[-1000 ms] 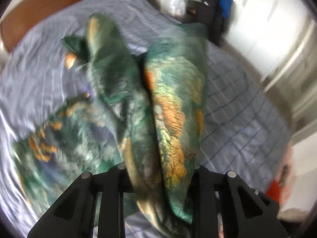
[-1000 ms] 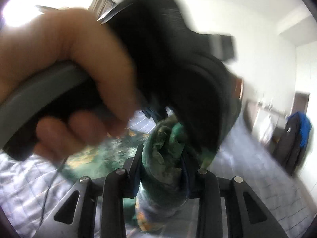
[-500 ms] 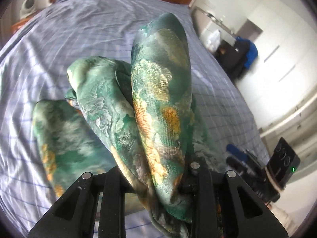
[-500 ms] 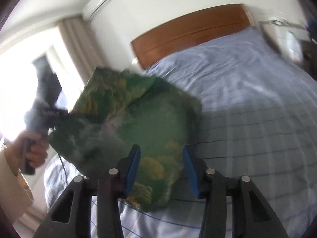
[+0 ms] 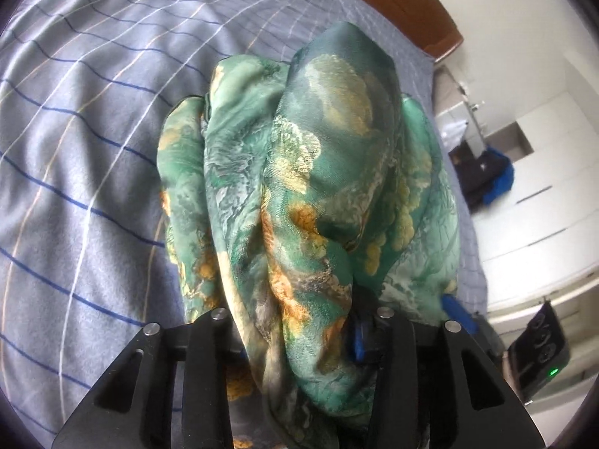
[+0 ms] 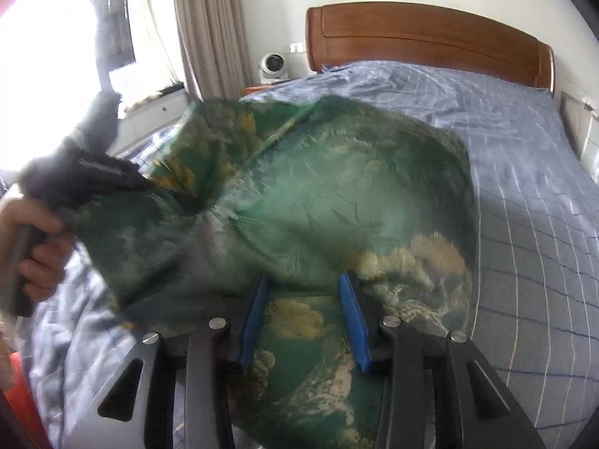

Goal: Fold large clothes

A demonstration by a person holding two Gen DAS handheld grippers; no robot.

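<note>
With the left claw (image 5: 299, 340) clamped on a bunched edge of the silky green, gold-patterned garment (image 5: 322, 172) and the right claw (image 6: 305, 321) parted around cloth draped ahead of it, lower both evenly onto the blue checked bed (image 6: 524, 172).

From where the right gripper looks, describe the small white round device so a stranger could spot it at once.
Start at the curved brown wooden headboard behind the blue checked bedsheet. Just left of its left end, before the beige curtain, a small white round device stands on a low surface. Its dark circular face sets it apart.
</note>
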